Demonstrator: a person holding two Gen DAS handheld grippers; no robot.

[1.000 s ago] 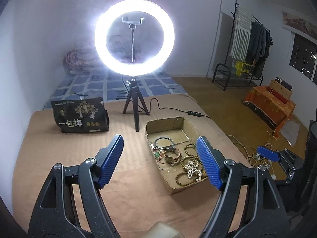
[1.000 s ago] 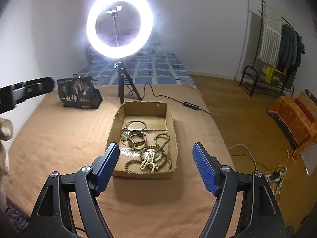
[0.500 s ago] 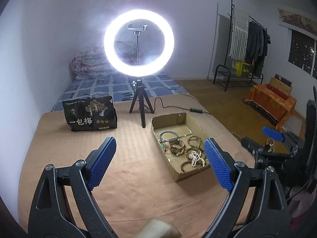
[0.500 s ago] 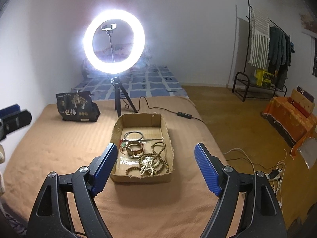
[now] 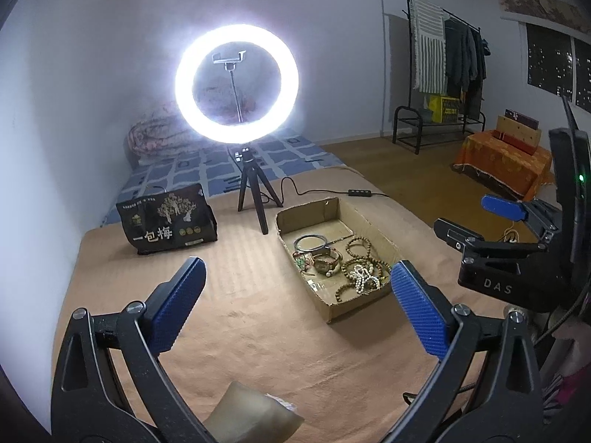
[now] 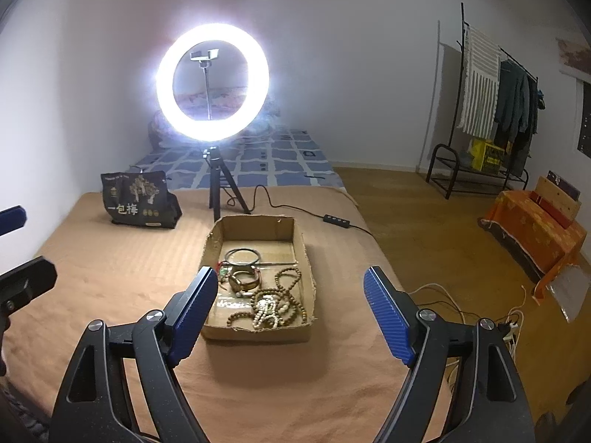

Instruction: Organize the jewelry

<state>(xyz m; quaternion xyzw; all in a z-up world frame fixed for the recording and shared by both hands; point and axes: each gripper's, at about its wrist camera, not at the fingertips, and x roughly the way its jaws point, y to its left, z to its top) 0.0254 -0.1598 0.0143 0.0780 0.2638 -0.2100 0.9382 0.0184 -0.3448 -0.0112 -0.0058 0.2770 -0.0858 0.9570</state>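
A shallow cardboard tray lies on the brown bedspread. It holds a dark bangle, a wristwatch, brown bead strands and a white bead strand. My left gripper is open and empty, raised well above the bed, left of the tray. My right gripper is open and empty, raised before the tray's near end. It also shows at the right of the left wrist view.
A lit ring light on a small tripod stands just behind the tray, its cable running right. A black snack bag stands at back left. A clothes rack and an orange-draped box stand on the floor at right.
Both grippers have risen and pulled back from the tray, which now looks smaller and farther. Both have stayed open and empty.
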